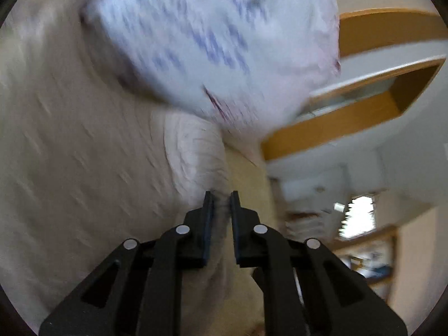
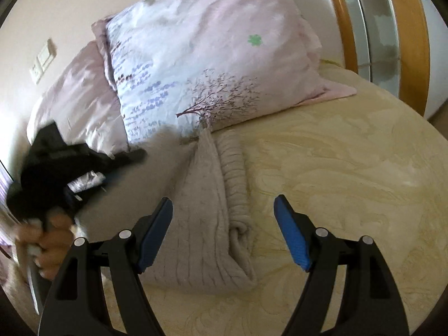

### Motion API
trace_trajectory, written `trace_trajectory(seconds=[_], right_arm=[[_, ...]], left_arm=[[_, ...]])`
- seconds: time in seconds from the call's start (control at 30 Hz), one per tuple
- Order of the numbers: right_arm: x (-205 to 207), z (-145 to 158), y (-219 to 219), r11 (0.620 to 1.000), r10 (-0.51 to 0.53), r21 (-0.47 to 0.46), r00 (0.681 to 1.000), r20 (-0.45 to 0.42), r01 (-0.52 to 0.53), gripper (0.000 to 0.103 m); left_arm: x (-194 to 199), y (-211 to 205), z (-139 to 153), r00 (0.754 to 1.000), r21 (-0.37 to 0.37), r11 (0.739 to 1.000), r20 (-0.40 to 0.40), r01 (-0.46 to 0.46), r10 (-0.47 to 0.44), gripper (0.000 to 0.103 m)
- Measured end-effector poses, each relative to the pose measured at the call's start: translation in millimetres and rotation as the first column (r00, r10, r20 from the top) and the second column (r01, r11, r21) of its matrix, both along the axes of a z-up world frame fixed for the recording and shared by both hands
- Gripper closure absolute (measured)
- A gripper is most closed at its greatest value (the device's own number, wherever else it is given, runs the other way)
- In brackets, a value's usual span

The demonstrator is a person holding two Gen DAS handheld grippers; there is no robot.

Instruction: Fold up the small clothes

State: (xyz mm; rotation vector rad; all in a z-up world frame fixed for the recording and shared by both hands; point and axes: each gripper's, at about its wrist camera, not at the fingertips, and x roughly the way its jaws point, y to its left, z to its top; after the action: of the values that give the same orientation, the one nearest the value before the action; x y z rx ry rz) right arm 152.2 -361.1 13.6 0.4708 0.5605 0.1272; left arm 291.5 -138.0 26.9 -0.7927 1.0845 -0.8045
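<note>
Your left tool [image 1: 221,196] is pinched nearly closed on a fold of the beige knit [image 1: 193,151]. At right, your right tool [image 2: 224,204] hangs wide and empty over that one knit [image 2: 207,218], its long axis running away toward two pillows [image 2: 207,64] on the bed [image 2: 350,173].

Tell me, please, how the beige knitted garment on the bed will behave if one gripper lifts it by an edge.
The knitted garment looks soft and floppy: it lies in folds, so it would probably droop. Its ribbed knit seems unlikely to slip from the pads.
</note>
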Motion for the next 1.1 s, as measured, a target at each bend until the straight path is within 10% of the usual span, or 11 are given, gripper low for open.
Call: trace_trajectory(seconds=[0.17,0.27,0.47,0.9,0.97,1.1], right_arm=[[0.7,8.3,-16.8,0.978,0.106,0.175,0.993,0.044,-0.112,0.027],[16.3,7.8,-18.7,0.923,0.215,0.317,0.976,0.042,-0.217,0.027],[56.5,-6.3,6.7,0.896,0.328,0.336,0.943,-0.058,-0.291,0.027],[124.3,-37.6,24.0,0.859,0.345,0.45,0.925,-0.159,-0.243,0.059],[132.9,-36.8,24.2,0.874,0.324,0.427,0.932,-0.161,-0.23,0.085],[107.5,-0.8,53.7,0.955,0.287,0.088,0.957,-0.045,-0.282,0.087]], left_arm=[[-23.8,30.5,27.5,0.996,-0.07,0.998,0.088,0.011,-0.005,0.048],[-39.6,76.4,43.5,0.975,0.051,0.99,0.188,-0.132,0.12,0.037],[-43.7,132.4,24.0,0.949,0.3,0.908,0.211,-0.293,0.236,0.032],[-21.3,126.3,-24.3,0.984,0.198,0.964,0.015,-0.175,0.176,0.031],[-23.2,125.3,-23.9,0.985,0.206,0.964,0.025,-0.17,0.169,0.03],[-22.6,126.1,-24.6,0.986,0.198,0.966,0.017,-0.165,0.164,0.028]])
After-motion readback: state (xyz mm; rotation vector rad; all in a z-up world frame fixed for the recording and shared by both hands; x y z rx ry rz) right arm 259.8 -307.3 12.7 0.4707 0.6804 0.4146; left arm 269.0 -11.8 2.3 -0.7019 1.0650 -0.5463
